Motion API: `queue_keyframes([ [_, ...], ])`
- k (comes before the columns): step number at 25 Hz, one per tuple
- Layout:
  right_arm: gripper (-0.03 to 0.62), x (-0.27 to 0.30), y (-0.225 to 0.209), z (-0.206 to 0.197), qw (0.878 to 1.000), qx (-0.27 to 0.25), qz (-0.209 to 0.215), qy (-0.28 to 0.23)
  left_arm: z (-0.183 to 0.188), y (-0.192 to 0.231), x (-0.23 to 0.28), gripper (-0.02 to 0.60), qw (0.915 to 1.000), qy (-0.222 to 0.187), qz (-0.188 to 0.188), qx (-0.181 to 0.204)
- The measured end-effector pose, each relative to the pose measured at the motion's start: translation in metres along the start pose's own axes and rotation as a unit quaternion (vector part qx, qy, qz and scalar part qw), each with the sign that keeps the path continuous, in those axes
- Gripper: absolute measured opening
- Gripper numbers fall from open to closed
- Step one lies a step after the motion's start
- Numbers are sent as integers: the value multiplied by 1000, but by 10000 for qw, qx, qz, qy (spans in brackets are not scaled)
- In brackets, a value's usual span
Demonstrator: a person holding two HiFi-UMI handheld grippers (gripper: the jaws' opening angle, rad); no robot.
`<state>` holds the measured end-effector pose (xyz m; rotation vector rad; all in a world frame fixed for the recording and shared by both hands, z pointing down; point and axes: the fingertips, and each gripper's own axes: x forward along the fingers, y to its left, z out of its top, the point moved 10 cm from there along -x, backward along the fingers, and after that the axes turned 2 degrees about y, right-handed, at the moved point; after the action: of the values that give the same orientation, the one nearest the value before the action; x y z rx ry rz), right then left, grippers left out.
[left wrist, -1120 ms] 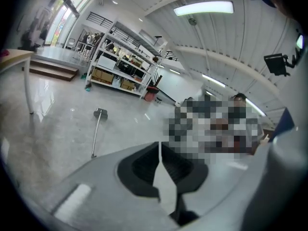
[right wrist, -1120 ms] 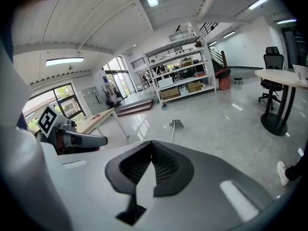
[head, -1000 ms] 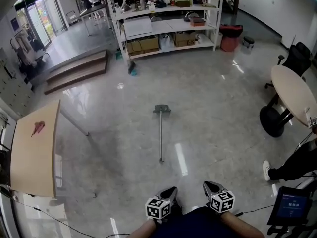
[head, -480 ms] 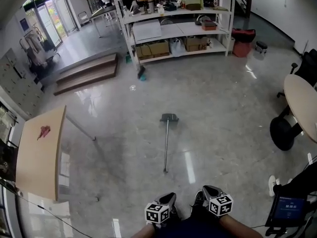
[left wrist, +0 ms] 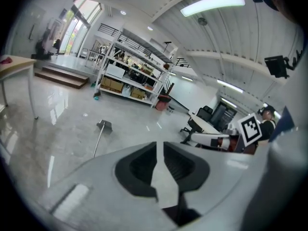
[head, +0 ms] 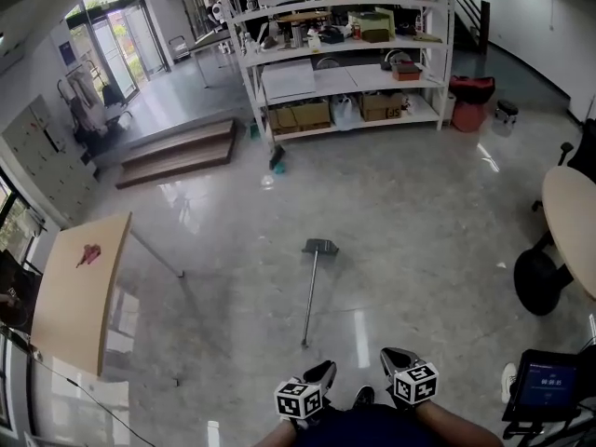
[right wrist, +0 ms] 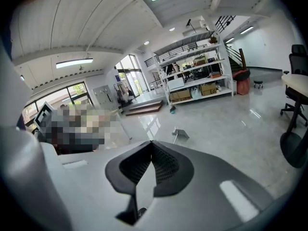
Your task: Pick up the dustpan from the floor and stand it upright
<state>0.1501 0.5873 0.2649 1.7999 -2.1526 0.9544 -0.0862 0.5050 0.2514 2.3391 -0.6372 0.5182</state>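
Observation:
The dustpan lies flat on the shiny floor, its long handle running back toward me. It also shows small in the left gripper view as the dustpan and in the right gripper view as the dustpan. Both grippers hang at the bottom edge, short of the handle's near end. My left gripper has just been opening; its jaws stand a narrow slit apart with nothing between them. My right gripper is shut and empty, its tips meeting.
A tall shelving rack with boxes stands at the back, low wooden steps to its left. A wooden table is at the left, a round table and a screen at the right. A red bin sits by the rack.
The whole scene has slid down and nearer in the head view: I have moved forward with both grippers toward the dustpan, which has not moved on the floor.

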Motion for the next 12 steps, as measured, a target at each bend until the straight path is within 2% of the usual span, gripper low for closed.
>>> queue_keyframes([
  [5,11,-1,-25,8,9999,-32,69,119,2,4,10,58,9991,-9,236,-341],
  [12,11,16,-50,30,9999,18,108,95,10,11,27,60,9978,83,432,-489],
])
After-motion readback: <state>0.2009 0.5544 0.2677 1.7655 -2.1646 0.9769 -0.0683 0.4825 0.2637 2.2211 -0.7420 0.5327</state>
